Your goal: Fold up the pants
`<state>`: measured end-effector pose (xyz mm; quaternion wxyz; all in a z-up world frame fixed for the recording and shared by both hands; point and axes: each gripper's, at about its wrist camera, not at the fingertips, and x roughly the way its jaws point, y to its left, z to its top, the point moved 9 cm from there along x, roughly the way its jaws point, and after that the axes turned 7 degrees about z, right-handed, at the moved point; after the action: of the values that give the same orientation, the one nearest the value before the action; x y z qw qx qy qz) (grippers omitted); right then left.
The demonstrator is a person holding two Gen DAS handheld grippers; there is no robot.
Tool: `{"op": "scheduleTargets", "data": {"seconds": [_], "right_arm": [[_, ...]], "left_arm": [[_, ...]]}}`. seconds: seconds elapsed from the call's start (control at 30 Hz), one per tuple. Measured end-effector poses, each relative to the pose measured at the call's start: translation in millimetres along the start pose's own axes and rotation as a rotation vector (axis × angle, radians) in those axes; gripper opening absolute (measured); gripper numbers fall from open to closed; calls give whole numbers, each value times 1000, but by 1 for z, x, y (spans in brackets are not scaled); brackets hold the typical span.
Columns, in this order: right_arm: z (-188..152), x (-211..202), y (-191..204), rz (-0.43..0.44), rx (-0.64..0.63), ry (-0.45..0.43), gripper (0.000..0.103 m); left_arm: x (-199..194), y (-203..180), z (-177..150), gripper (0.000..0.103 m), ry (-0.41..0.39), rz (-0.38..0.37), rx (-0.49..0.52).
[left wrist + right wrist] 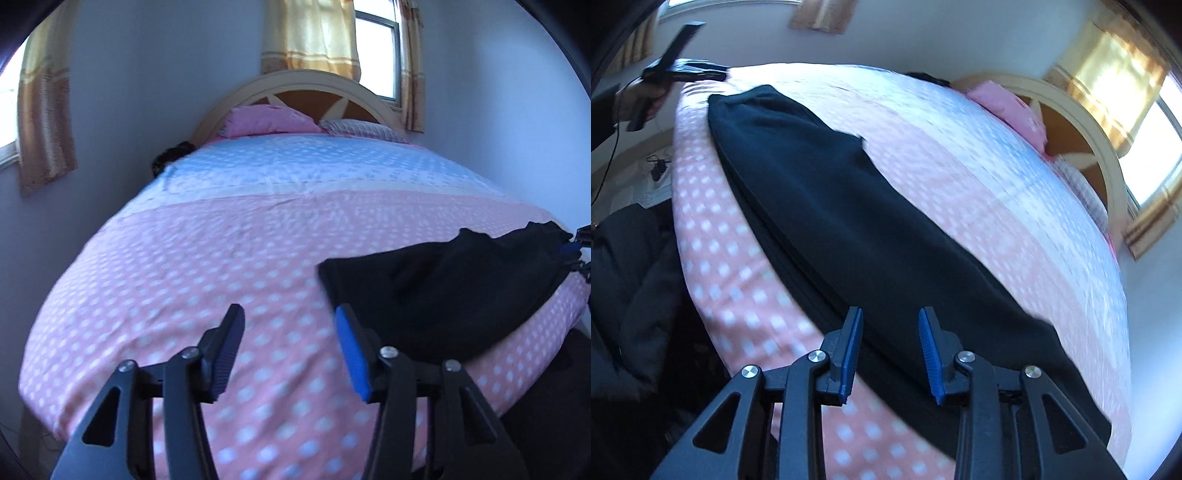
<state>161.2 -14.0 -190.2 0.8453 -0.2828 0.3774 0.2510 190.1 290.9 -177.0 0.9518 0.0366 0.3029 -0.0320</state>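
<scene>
Both our claws gape empty: left gripper point(290, 325) over the dotted bedspread point(184, 277), right gripper point(891, 325) above black pants point(831, 206) lying lengthwise.

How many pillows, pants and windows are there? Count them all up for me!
Pillows: 2, a pink pillow and a striped pillow
Black pants: 1, lying on the bed
Windows: 2, a window behind the headboard and a side window
Total: 5
</scene>
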Motion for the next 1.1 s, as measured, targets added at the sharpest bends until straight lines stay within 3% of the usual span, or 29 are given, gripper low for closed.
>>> {"op": "scheduleTargets", "data": {"seconds": [0.07,0.27,0.37,0.53,0.67,0.87,1.03,1.1], "right_arm": [[12,4,8,5,-18,-18,33],[31,14,27,41,-26,-57,33],[31,14,28,44,-13,-66,33],[33,21,25,72,22,-68,33],[29,36,32,67,2,-42,33],[10,36,32,43,-30,-13,33],[0,34,26,0,-43,-9,33],[-4,34,23,-27,-58,-9,33]], "left_arm": [[18,-19,9,51,47,-62,-5],[68,-38,8,50,175,-69,-19],[71,-44,13,10,177,-95,-25],[61,-38,37,9,110,-66,-50],[92,-33,24,10,178,-16,-45],[84,-30,20,20,140,-19,-57],[51,-27,22,42,74,0,-90],[35,-29,22,56,40,-7,-104]]}}
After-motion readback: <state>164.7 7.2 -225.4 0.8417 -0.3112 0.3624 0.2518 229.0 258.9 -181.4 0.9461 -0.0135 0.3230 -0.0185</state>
